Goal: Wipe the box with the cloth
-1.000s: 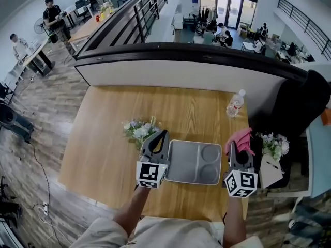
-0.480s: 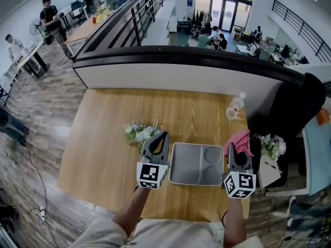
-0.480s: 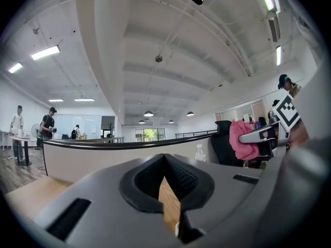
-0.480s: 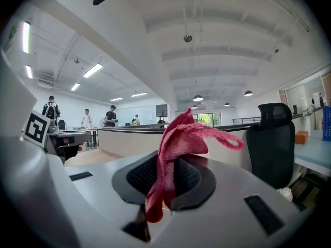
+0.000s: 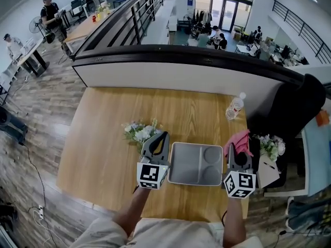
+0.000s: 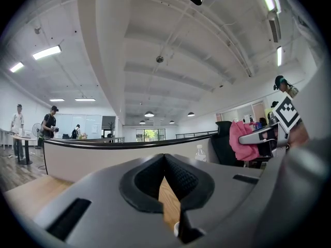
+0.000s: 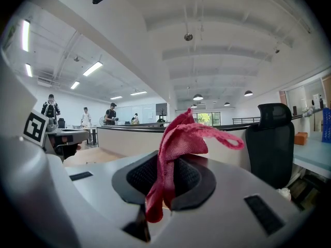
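A grey compartment box (image 5: 195,164) lies on the wooden table (image 5: 103,133) between my two grippers. My left gripper (image 5: 160,137) is just left of the box, jaws shut with nothing between them; in the left gripper view its pads (image 6: 178,180) meet at the tips. My right gripper (image 5: 232,148) is at the box's right edge, shut on a pink cloth (image 5: 238,140). In the right gripper view the cloth (image 7: 178,143) stands up from between the pads and droops to the right. The left gripper view also shows the cloth (image 6: 243,141) in the right gripper.
A small bunch of flowers (image 5: 138,131) lies left of the box. A water bottle (image 5: 234,105) stands at the table's far right. More flowers (image 5: 270,146) and a black chair (image 5: 300,107) are to the right of the table. A low wall (image 5: 176,74) bounds the far side.
The view has shifted slightly; both grippers and the box keep their places relative to each other. The cloth stays held in the right gripper.
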Demonstrator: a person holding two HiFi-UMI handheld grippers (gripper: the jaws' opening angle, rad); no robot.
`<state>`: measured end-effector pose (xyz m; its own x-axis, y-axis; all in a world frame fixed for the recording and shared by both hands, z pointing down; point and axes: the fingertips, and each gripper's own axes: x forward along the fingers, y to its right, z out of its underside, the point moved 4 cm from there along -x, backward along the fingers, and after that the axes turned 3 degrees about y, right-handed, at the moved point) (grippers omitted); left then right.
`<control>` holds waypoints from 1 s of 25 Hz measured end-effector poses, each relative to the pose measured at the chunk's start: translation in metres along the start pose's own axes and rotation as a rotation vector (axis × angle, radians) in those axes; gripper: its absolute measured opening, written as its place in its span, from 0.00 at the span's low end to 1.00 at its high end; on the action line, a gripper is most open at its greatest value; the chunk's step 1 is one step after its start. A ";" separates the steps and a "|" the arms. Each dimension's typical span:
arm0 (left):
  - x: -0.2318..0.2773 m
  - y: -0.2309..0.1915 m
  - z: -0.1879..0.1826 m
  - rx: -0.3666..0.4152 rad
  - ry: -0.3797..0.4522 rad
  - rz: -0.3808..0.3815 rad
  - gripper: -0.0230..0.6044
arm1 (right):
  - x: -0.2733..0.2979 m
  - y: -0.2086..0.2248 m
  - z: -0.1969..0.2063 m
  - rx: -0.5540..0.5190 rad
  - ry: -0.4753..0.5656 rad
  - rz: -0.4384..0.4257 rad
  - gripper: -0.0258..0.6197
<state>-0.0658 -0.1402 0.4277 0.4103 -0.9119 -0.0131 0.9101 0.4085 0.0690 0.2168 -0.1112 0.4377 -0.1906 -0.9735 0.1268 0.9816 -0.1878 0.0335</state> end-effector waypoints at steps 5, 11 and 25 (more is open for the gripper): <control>-0.001 -0.001 0.000 -0.004 0.005 -0.007 0.06 | 0.002 -0.001 0.000 -0.018 -0.007 -0.002 0.16; -0.001 0.001 0.001 -0.008 -0.001 -0.003 0.06 | 0.006 -0.003 0.004 -0.048 -0.032 -0.015 0.16; 0.000 0.003 0.014 -0.018 -0.028 0.004 0.06 | 0.020 -0.009 0.025 -0.119 -0.119 -0.054 0.16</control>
<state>-0.0640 -0.1396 0.4417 0.4123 -0.9109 0.0148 0.9095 0.4125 0.0509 0.2036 -0.1254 0.4646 -0.2360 -0.9405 0.2446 0.9627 -0.2606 -0.0730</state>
